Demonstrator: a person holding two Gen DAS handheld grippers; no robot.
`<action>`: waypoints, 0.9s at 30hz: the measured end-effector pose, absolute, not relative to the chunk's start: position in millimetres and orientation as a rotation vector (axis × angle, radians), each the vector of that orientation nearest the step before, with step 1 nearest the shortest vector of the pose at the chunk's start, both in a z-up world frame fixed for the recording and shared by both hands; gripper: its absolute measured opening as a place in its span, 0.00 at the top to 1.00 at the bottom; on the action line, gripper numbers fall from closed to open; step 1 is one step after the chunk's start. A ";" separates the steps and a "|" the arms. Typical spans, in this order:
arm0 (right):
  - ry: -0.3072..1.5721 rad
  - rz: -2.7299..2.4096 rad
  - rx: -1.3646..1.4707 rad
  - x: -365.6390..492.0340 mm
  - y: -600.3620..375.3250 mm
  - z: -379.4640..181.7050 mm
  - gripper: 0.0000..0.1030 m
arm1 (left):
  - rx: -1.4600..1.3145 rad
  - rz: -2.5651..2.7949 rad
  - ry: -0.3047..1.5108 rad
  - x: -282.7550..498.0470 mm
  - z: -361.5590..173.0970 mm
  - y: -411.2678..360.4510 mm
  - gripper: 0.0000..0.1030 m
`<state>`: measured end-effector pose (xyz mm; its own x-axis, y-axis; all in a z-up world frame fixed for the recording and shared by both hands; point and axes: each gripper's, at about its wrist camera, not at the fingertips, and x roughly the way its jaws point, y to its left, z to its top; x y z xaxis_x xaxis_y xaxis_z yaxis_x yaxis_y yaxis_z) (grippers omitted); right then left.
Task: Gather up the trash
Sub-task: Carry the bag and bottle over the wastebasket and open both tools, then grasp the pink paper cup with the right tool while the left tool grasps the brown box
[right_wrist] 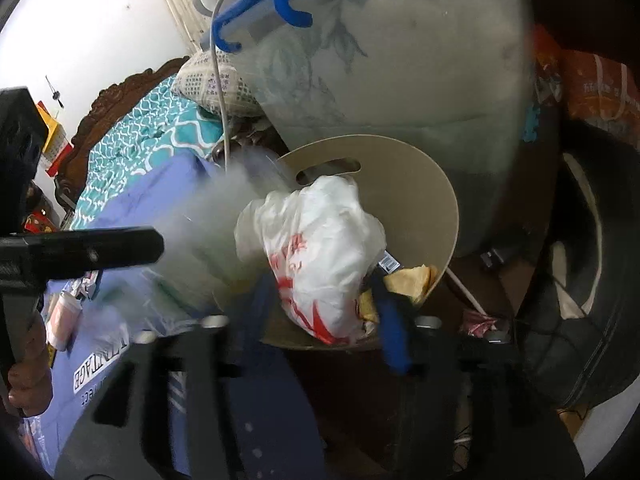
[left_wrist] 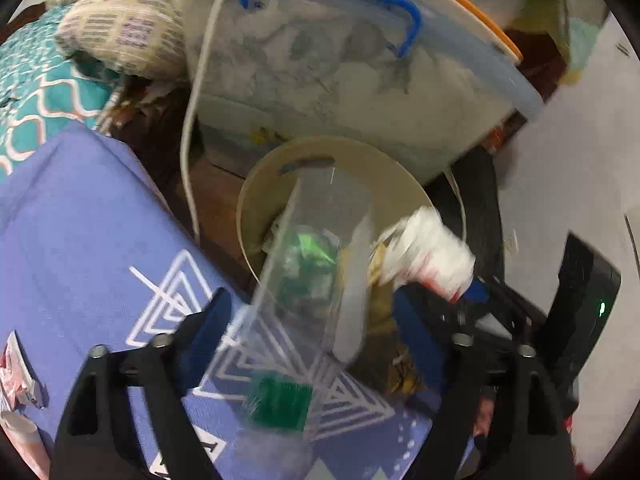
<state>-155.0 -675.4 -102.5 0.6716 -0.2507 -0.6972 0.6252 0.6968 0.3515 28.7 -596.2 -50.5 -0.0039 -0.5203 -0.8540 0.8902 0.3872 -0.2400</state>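
Observation:
A beige round bin (left_wrist: pixel 256 184) (right_wrist: pixel 440 200) stands on the floor beside the bed. Over it hangs a clear plastic bag with green bits (left_wrist: pixel 308 280), blurred, between the blue pads of my left gripper (left_wrist: pixel 312 312); the pads stand apart from it, jaws open. A white plastic bag with red print (right_wrist: pixel 320 248) (left_wrist: pixel 424 256) sits at the bin's mouth between the fingers of my right gripper (right_wrist: pixel 320 292), which looks open around it. In the right wrist view the clear bag (right_wrist: pixel 224 216) is a grey blur beside a black finger (right_wrist: pixel 120 246) of the left gripper.
A large translucent storage box with a blue handle (left_wrist: pixel 360 92) (right_wrist: pixel 400 60) stands right behind the bin. A white cable (left_wrist: pixel 188 140) hangs beside it. The purple bedsheet (left_wrist: pixel 80 240) holds wrappers (left_wrist: pixel 16 380). A black tyre-like object (right_wrist: pixel 580 280) stands right of the bin.

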 end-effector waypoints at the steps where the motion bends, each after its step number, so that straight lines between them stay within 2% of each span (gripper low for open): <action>1: 0.646 -0.544 0.612 -156.7 -675.6 -100.2 0.40 | 0.407 -1.174 1.082 30.9 -47.1 -593.3 0.22; 6: 0.565 -0.568 0.633 -168.5 -669.9 -90.0 0.40 | 0.340 -1.193 1.011 36.1 -17.5 -560.9 0.22; 11: 0.486 -0.546 0.616 -175.2 -646.1 -67.2 0.40 | 0.269 -1.181 0.953 35.4 -1.1 -487.6 0.22; 13: 0.464 -0.519 0.612 -171.9 -635.5 -57.8 0.41 | 0.241 -1.155 0.953 38.9 -4.5 -446.8 0.22; 15: 0.456 -0.469 0.613 -162.7 -625.3 -49.5 0.47 | 0.209 -1.109 0.954 43.8 -11.0 -402.2 0.22; 18: 0.479 -0.342 0.611 -133.5 -597.2 -40.2 0.53 | 0.158 -1.032 0.958 53.0 -17.6 -342.8 0.22; 23: 0.592 -0.092 0.590 -50.1 -530.8 -41.3 0.56 | 0.067 -0.771 0.910 89.8 -23.1 -230.6 0.22; 27: 0.670 0.033 0.569 19.6 -486.3 -52.2 0.58 | 0.051 -0.494 0.899 130.9 -38.1 -162.9 0.18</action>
